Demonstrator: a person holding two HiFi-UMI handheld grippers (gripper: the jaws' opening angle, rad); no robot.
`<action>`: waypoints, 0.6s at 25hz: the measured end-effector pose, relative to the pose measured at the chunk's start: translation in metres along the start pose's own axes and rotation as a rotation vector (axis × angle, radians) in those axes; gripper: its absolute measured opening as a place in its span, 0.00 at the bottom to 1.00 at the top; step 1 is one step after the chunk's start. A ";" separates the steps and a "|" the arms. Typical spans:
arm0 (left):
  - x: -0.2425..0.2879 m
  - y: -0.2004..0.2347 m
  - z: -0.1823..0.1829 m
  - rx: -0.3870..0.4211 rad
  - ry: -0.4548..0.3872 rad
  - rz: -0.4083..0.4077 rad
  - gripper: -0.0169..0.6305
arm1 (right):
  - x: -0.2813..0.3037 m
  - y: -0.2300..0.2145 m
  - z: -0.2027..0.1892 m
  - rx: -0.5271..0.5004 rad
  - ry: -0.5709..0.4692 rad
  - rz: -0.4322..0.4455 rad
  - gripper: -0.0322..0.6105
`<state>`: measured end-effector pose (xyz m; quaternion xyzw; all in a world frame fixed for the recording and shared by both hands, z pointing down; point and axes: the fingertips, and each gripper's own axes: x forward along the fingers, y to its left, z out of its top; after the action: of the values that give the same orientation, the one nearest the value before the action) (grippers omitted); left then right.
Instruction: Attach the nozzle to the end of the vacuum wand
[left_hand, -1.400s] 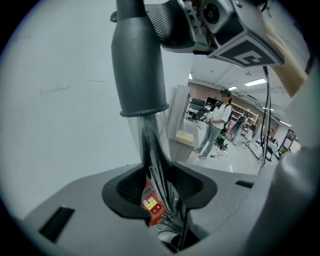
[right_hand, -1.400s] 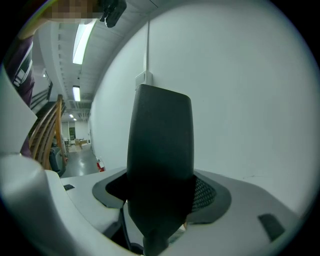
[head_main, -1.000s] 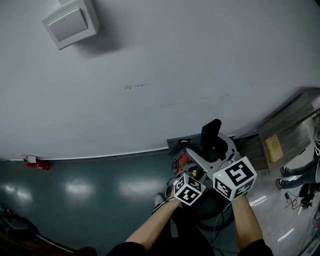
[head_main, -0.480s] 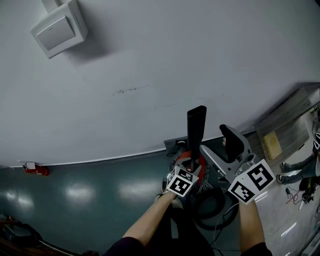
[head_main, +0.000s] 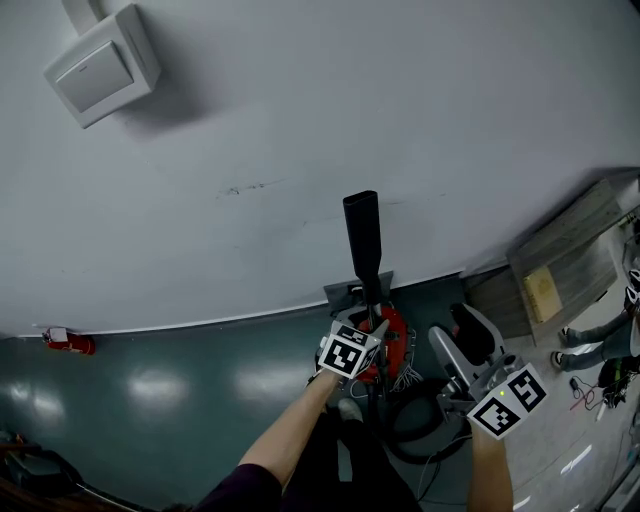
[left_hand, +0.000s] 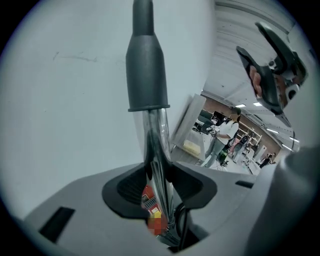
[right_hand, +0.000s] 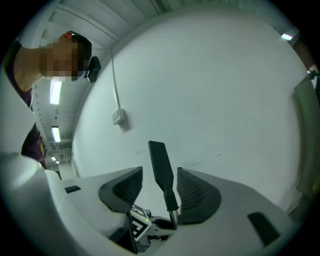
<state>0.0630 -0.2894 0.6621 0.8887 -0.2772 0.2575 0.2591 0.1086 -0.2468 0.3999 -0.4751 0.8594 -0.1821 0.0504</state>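
Note:
The shiny metal vacuum wand stands upright between the pads of my left gripper, which is shut on it. A black flat nozzle sits on the wand's top end and points up against the white wall; the left gripper view shows its dark collar over the tube. My right gripper hangs apart to the right and lower, open. Its jaws have just been closing, with nothing between them. In the right gripper view the nozzle shows farther off, beyond that gripper.
A red vacuum body and a coiled black hose lie on the floor below my grippers. A white box hangs on the wall. Wooden crates stand at the right, with a person beyond them.
The right gripper has come off the nozzle and moved right and down. The left gripper has carried the wand and nozzle left, and the nozzle now stands more upright.

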 end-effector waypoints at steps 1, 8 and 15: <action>0.001 0.003 0.001 -0.010 -0.004 0.004 0.27 | -0.005 -0.002 -0.004 0.015 -0.012 -0.014 0.34; 0.007 0.020 0.001 -0.054 -0.014 0.030 0.27 | -0.025 -0.018 -0.023 0.087 -0.039 -0.087 0.17; 0.005 0.029 -0.001 -0.035 0.000 0.060 0.27 | -0.030 -0.019 -0.033 0.112 -0.032 -0.099 0.09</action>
<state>0.0485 -0.3108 0.6753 0.8753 -0.3083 0.2601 0.2667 0.1317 -0.2228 0.4349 -0.5166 0.8223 -0.2243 0.0816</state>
